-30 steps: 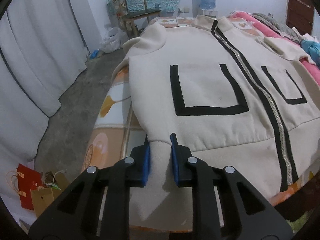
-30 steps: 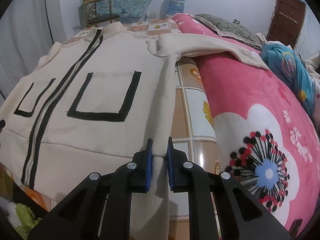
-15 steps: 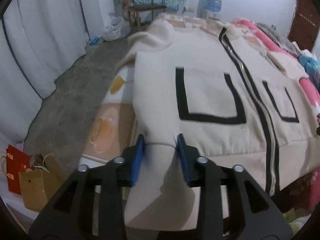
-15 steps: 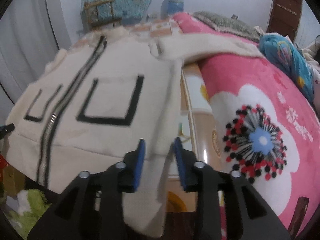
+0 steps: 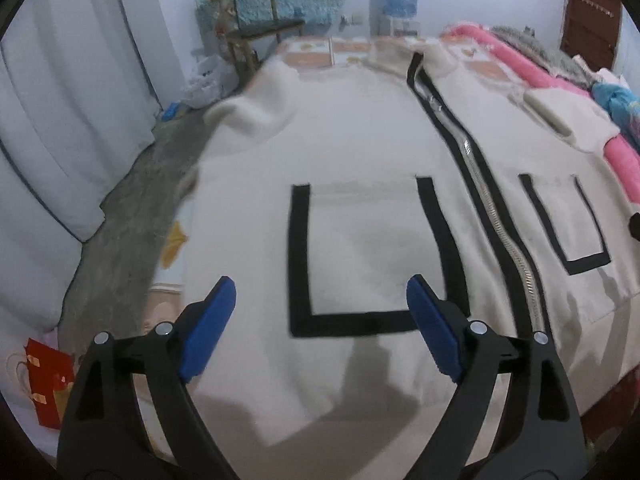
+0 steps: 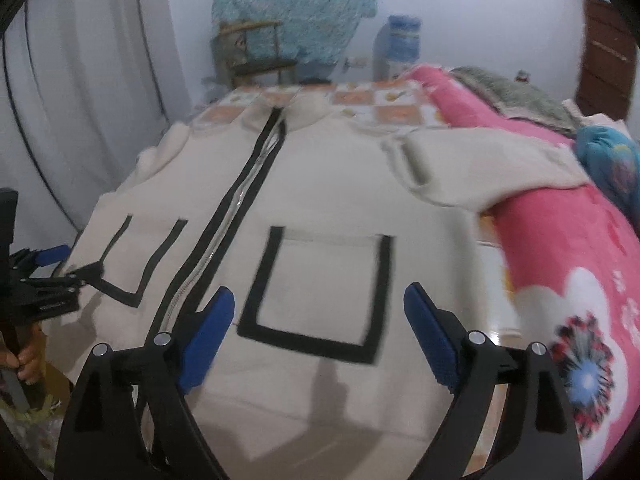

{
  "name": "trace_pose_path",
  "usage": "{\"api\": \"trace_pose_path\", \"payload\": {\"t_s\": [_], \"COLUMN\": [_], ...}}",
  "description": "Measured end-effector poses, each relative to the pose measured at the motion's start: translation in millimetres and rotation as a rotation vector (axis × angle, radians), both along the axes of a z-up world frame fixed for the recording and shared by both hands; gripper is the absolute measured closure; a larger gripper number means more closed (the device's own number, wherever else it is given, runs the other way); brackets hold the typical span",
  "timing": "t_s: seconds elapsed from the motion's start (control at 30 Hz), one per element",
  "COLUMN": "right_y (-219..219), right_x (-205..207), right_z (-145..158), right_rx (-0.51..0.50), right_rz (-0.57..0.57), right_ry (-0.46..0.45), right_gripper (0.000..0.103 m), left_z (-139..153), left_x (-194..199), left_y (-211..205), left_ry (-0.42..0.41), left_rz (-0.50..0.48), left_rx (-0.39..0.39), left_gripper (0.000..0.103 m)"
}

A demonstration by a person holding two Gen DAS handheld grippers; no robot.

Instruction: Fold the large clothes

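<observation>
My left gripper [image 5: 320, 308] is spread wide w/ nothing between the blue pads, hovering over the hem side of the jacket [image 5: 360, 152], just above its left pocket outline [image 5: 368, 256]. Right gripper [image 6: 319, 316] same deal: jaws wide apart, empty, over the other pocket outline [image 6: 320, 292]. Neither one is touching cloth as far as I can tell; frames are a bit blurred.

Jacket is laid face up across the tiled-print bed sheet [image 6: 360, 100], zipper [image 5: 500, 216] closed and running approx. down the middle, collar at the far end, hem nearest me. Body looks flat and smoothed. One sleeve [image 6: 480, 160] lies out to the right, draped partly onto the pink blanket [image 6: 560, 248]. The other sleeve, at the left shoulder, is bunched near the bed edge; can't see where its cuff ends up.

My read: spreading/flattening is done, actual folding not begun. No sleeve is folded in, no side panel turned over, no hem-to-collar fold. So early stage, most of the job left. Prob. next is grabbing a sleeve or side edge to bring inward.
</observation>
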State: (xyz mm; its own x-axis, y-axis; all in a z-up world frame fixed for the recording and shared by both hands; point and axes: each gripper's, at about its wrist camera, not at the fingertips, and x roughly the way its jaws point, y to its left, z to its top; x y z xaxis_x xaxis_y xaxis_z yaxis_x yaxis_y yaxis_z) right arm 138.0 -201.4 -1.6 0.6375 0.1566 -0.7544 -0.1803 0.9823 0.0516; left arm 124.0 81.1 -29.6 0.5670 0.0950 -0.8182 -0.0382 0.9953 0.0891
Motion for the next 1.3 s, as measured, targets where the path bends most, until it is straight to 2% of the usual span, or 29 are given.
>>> {"api": "trace_pose_path", "payload": {"t_s": [0.17, 0.33, 0.4, 0.5, 0.57, 0.97, 1.1, 1.17, 1.3], "right_y": [22, 29, 25, 17, 15, 16, 16, 16, 28], "right_x": [23, 31, 31, 33, 33, 35, 43, 44, 42], "right_z": [-28, -56, -60, -63, -63, -65, -61, -53, -23], "right_rx": [-0.044, -0.106, -0.101, -0.063, -0.061, -0.059, -0.077, -0.073, -0.061], "right_rz": [0.025, 0.039, 0.022, -0.003, -0.008, -0.023, -0.021, -0.041, -0.026], "right_ry": [0.071, 0.138, 0.137, 0.15, 0.148, 0.123, 0.196, 0.223, 0.163], "right_gripper": [0.019, 0.018, 0.006, 0.006, 0.006, 0.006, 0.006, 0.006, 0.006], "left_z": [-24, -29, -30, -31, -32, -32, -33, -33, -33], "left_x": [11, 9, 9, 11, 12, 14, 14, 13, 9], "left_y": [-3, 1, 5, 11, 14, 17, 18, 18, 18], "left_ry": [0.06, 0.033, 0.036, 0.044, 0.053, 0.057, 0.046, 0.035, 0.008], "left_rz": [0.007, 0.014, 0.016, 0.019, 0.014, -0.012, -0.033, -0.038, -0.039], "left_rx": [0.015, 0.016, -0.007, -0.043, -0.068, -0.078, -0.081, -0.081, -0.08], "left_gripper": [0.018, 0.009, 0.008, 0.007, 0.007, 0.007, 0.007, 0.007, 0.007]}}
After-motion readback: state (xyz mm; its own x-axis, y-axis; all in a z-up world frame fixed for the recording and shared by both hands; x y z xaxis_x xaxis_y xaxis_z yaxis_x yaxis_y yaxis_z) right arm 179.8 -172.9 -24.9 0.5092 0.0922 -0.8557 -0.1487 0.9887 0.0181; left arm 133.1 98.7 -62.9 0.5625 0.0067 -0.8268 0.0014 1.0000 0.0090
